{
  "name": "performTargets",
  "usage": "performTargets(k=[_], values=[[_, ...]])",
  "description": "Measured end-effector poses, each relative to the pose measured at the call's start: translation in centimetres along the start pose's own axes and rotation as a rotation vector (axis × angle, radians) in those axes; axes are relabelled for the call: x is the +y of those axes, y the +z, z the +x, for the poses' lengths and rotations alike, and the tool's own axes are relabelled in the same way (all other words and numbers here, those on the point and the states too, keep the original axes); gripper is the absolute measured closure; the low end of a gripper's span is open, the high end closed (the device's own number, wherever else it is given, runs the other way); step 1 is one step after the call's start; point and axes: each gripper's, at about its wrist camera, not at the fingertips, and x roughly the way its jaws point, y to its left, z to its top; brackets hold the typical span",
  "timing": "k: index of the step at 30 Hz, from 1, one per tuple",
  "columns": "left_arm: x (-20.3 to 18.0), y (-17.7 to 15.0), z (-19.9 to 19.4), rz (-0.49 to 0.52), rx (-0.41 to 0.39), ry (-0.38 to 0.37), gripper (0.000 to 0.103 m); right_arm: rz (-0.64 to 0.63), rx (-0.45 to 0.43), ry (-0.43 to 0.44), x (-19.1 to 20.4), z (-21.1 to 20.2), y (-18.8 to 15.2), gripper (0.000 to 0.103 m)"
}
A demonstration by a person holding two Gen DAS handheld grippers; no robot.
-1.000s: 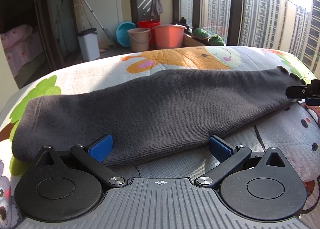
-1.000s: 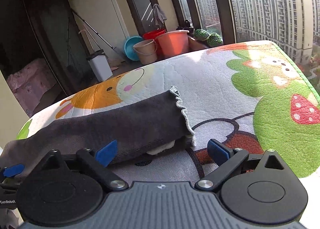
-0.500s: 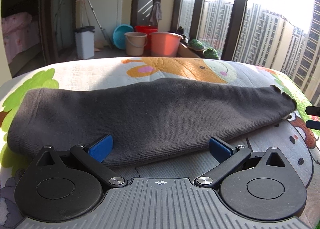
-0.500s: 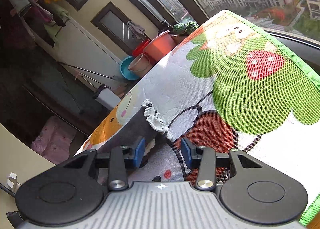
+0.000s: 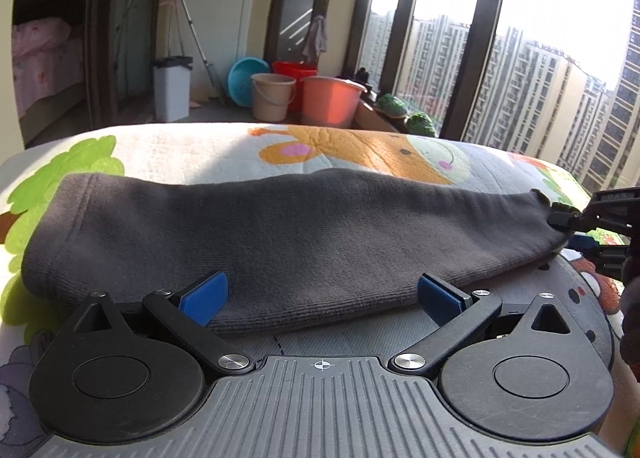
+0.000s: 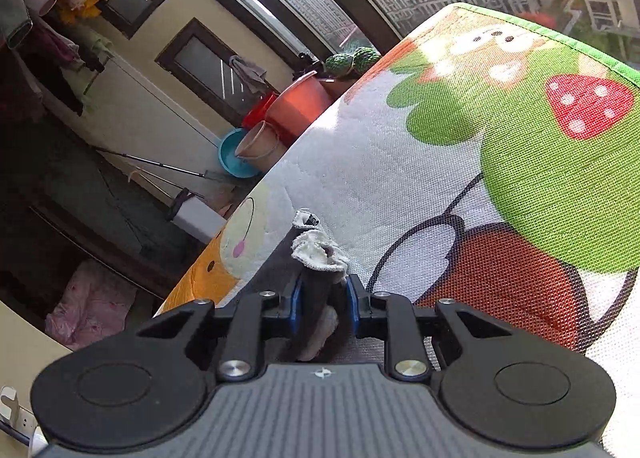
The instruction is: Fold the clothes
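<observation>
A dark grey knit garment (image 5: 280,234), folded into a long strip, lies across the cartoon-print mat (image 5: 192,153). My left gripper (image 5: 320,294) is open, its blue pads at the strip's near edge on either side, touching nothing firmly. My right gripper (image 6: 320,298) is rolled to one side and shut on the strip's frilled hem end (image 6: 318,258). In the left wrist view it shows at the strip's right end (image 5: 568,223).
Buckets and basins (image 5: 320,97) and a white bin (image 5: 172,87) stand on the floor beyond the mat. Tall windows are at the right. The mat's green edge (image 6: 560,33) runs along the far right side. A pink bed (image 5: 40,53) is at the left.
My right gripper rolled sideways, moved in on the frilled hem and closed on it. My left gripper stayed open at the near edge, the view tilting slightly.
</observation>
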Motion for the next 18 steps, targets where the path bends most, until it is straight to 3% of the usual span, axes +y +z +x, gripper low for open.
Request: performTargets(k=[2, 3, 4, 6, 7, 10, 15, 18], values=[[0.2, 0.2, -0.2, -0.022, 0.019, 0.014, 0.002, -0.326, -0.069, -0.070, 3.6, -0.9, -1.2, 0.086], [0.2, 0.5, -0.3, -0.022, 0.036, 0.020, 0.008, -0.500, -0.105, -0.093, 5.4, -1.5, -2.3, 0.087], [0.0, 0.9, -0.5, -0.022, 0.049, 0.013, 0.027, -0.628, -0.120, -0.098, 6.8, -1.8, -3.1, 0.088], [-0.4, 2.4, -0.6, -0.052, 0.098, -0.054, 0.051, -0.784, -0.119, -0.081, 8.4, -2.2, -4.6, 0.088], [-0.6, 3.1, -0.5, -0.075, 0.120, -0.082, 0.051, -0.863, -0.117, -0.065, 9.4, -2.3, -5.3, 0.088], [-2.0, 5.8, 0.6, -0.113, 0.163, -0.167, 0.053, -0.968, -0.073, -0.006, 10.9, -2.8, -6.9, 0.088], [-6.4, 9.3, 3.1, -0.023, 0.120, -0.238, 0.056, -0.994, 0.008, 0.044, 11.2, -2.6, -7.8, 0.088], [-9.4, 9.9, 6.1, 0.035, 0.136, -0.254, 0.056, -0.991, 0.025, 0.057, 11.2, -2.5, -7.7, 0.088]])
